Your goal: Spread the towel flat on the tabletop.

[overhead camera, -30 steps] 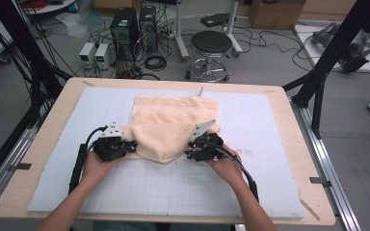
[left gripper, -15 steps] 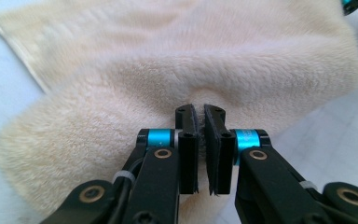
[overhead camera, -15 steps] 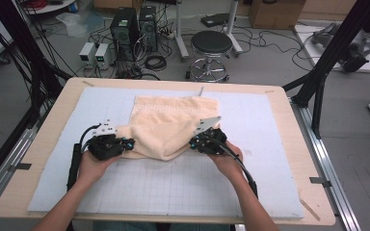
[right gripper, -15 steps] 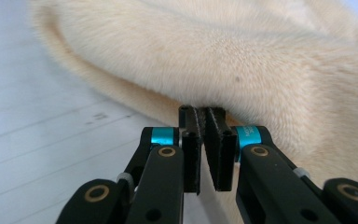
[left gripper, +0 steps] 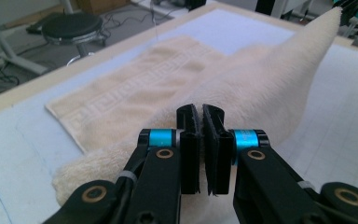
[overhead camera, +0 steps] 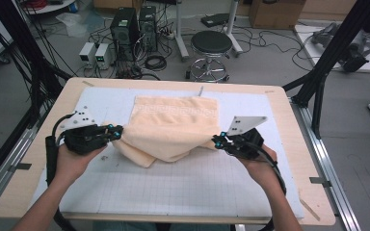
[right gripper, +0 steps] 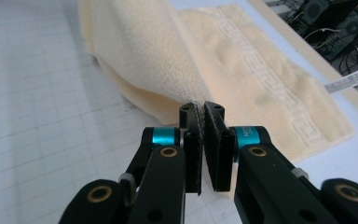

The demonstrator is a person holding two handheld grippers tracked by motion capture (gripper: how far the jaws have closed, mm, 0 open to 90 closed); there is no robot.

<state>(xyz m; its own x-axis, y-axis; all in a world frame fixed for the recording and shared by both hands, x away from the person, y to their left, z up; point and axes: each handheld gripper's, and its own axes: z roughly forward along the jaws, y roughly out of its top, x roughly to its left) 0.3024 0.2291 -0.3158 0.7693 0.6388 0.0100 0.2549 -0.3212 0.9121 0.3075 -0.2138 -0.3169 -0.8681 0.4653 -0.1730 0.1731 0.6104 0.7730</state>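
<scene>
A cream towel (overhead camera: 173, 122) lies on the white grid mat (overhead camera: 173, 187), its far half flat and its near edge lifted off the mat. My left gripper (overhead camera: 118, 132) is shut on the towel's near left corner, and my right gripper (overhead camera: 217, 140) is shut on the near right corner. The towel sags between them in a fold. In the left gripper view the jaws (left gripper: 200, 109) press together on the towel (left gripper: 261, 79), which stretches away to the other gripper (left gripper: 356, 9). In the right gripper view the jaws (right gripper: 201, 108) pinch the towel (right gripper: 144, 51) edge.
The mat rests on a wooden table (overhead camera: 289, 110) with a metal frame around it. Behind the table stand a round stool (overhead camera: 212, 43), computer towers (overhead camera: 130, 24) and loose cables on the floor. Black frame posts (overhead camera: 327, 62) rise at the right.
Both hands have risen and moved apart, carrying the towel's near corners up. The near edge has left the mat and stretched between the grippers.
</scene>
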